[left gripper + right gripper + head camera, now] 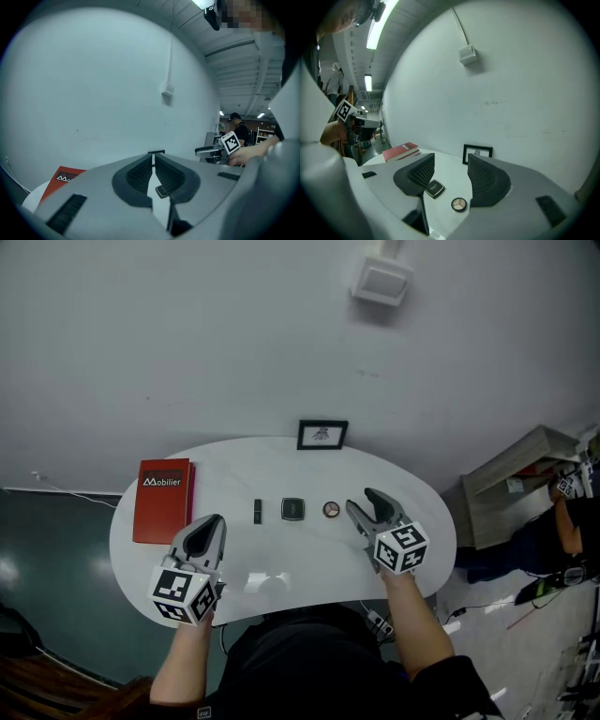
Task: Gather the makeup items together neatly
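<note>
White oval tabletop (pixel 234 474), with three makeup items in a left-to-right row at its centre: a slim black tube (pixel 257 511), a square black compact (pixel 292 509) and a round palette (pixel 331 510), each apart from its neighbour. A red book (pixel 164 500) lies at the left; a picture frame (pixel 322 434) stands at the far edge.

My left tool (pixel 214 522) hangs above the near-left part of the tabletop, pressed together on nothing. My right tool (pixel 359 500) hovers just right of the round palette with its jaws spread and nothing between the pads. In the right gripper view the compact (pixel 435 189) and palette (pixel 458 204) lie on the surface below that gap.

I judge the gathering not yet begun. To do it well, I would bring the right tool down beside the palette and close gently on its rim. I would then set the palette just beside the compact, keeping the row straight and bumping nothing.

The tube's long axis runs near to far, across the row. The compact sits roughly square to the row, and the palette, being round, has no long axis.
</note>
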{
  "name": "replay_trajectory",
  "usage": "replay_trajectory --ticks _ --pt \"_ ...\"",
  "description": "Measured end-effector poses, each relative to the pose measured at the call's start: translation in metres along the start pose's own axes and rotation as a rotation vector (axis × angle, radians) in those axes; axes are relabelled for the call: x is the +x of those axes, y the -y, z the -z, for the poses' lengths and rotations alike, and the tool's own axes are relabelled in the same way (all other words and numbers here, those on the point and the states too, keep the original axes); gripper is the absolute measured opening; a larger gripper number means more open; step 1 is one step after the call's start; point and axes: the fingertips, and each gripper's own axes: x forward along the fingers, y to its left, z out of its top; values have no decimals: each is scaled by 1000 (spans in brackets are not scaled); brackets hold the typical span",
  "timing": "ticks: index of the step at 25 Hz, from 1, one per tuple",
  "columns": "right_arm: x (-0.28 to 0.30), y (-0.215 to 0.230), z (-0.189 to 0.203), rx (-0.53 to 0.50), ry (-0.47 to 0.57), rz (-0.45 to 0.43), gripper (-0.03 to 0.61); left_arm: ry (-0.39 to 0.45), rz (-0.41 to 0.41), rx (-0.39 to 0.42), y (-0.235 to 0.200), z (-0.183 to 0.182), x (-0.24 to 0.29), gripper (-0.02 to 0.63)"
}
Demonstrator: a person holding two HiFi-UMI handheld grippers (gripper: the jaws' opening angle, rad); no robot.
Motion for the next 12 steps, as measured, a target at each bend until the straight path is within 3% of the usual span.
replay_trajectory --ticks 8,12 --pt "-39 -17 -102 -82 222 -78 179 47 -9 31 12 -33 11 28" --pt "-53 -19 -135 -98 275 -129 130 77 8 38 31 -59 19 28"
